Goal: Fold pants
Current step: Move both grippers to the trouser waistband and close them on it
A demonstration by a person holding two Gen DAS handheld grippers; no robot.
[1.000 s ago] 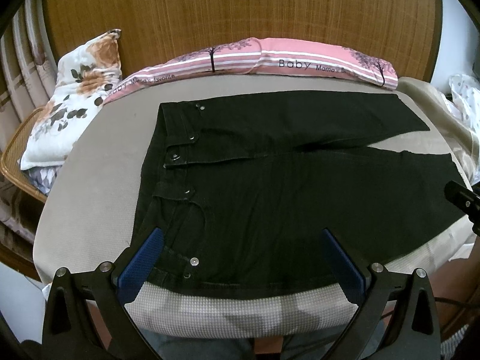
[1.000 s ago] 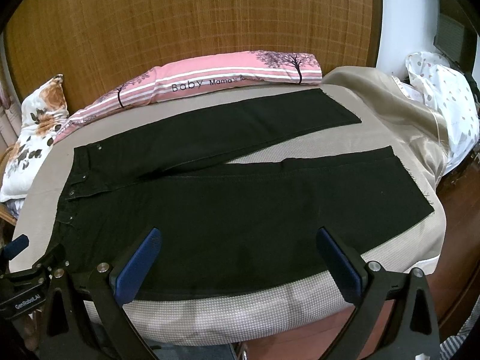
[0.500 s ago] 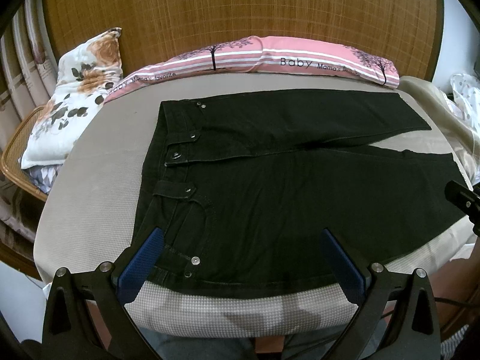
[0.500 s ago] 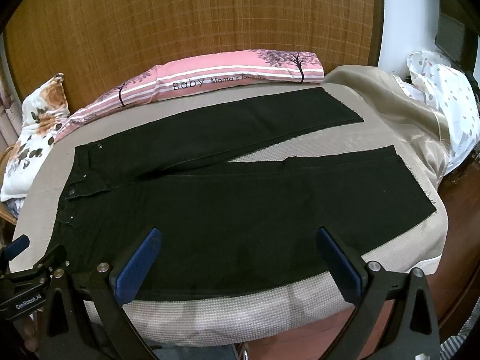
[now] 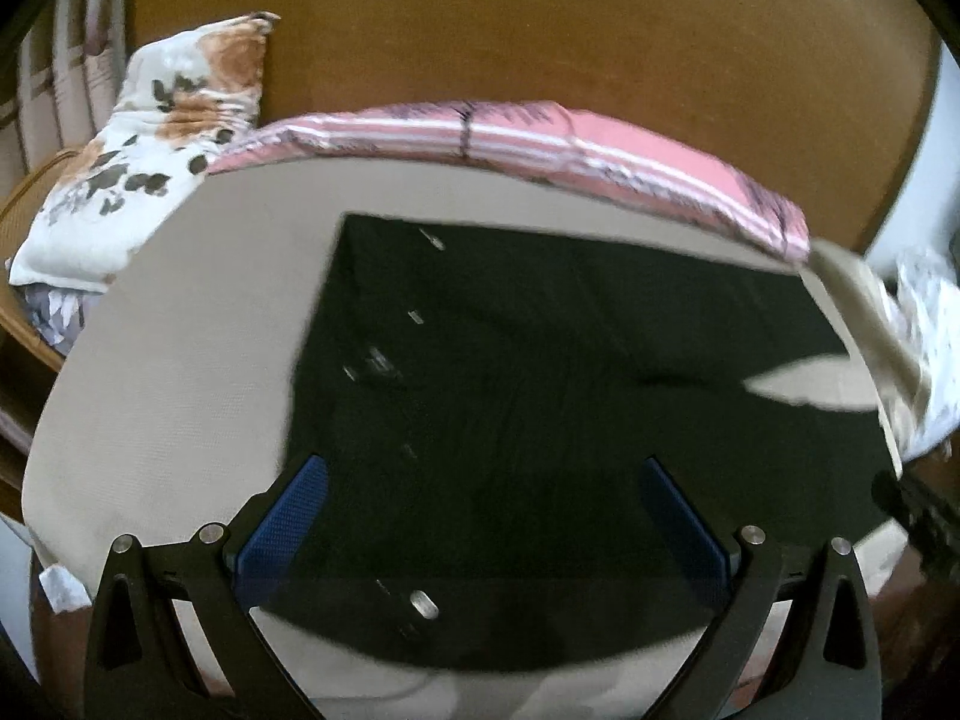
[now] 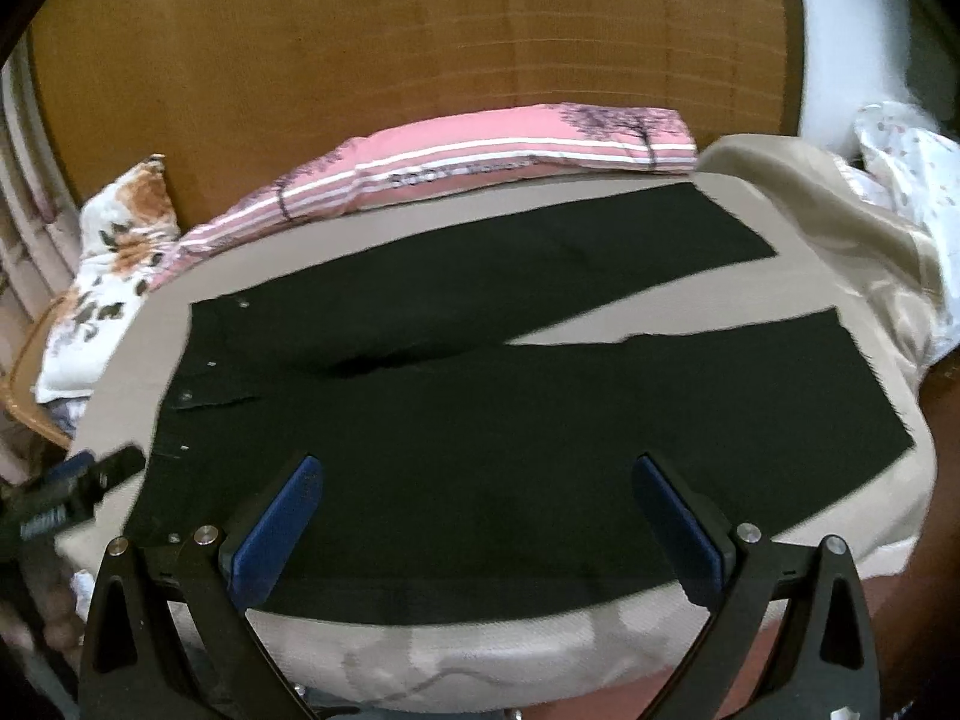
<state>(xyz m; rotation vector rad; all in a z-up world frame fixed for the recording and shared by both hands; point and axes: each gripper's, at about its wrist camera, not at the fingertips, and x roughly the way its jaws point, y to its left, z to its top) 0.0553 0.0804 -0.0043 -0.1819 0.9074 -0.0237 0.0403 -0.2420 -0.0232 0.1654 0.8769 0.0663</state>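
Black pants (image 5: 540, 408) lie flat on a beige padded table (image 5: 168, 372), waistband to the left, two legs spread to the right (image 6: 540, 408). My left gripper (image 5: 480, 516) is open, its blue pads over the near waistband corner, close above the cloth. My right gripper (image 6: 474, 510) is open over the near leg's front edge. Each gripper shows at the side of the other's view: the right one in the left wrist view (image 5: 918, 516), the left one in the right wrist view (image 6: 66, 498). Both views are blurred.
A pink striped pillow (image 6: 480, 168) lies along the table's far edge. A floral pillow (image 5: 150, 144) sits at far left by a wicker chair. Beige cloth (image 6: 840, 216) and white spotted fabric (image 6: 900, 162) hang at the right. A woven screen (image 6: 420, 30) stands behind.
Both grippers have moved forward and down toward the pants' near edge; the views are closer and motion-blurred. Both stay open. The pants have not moved.
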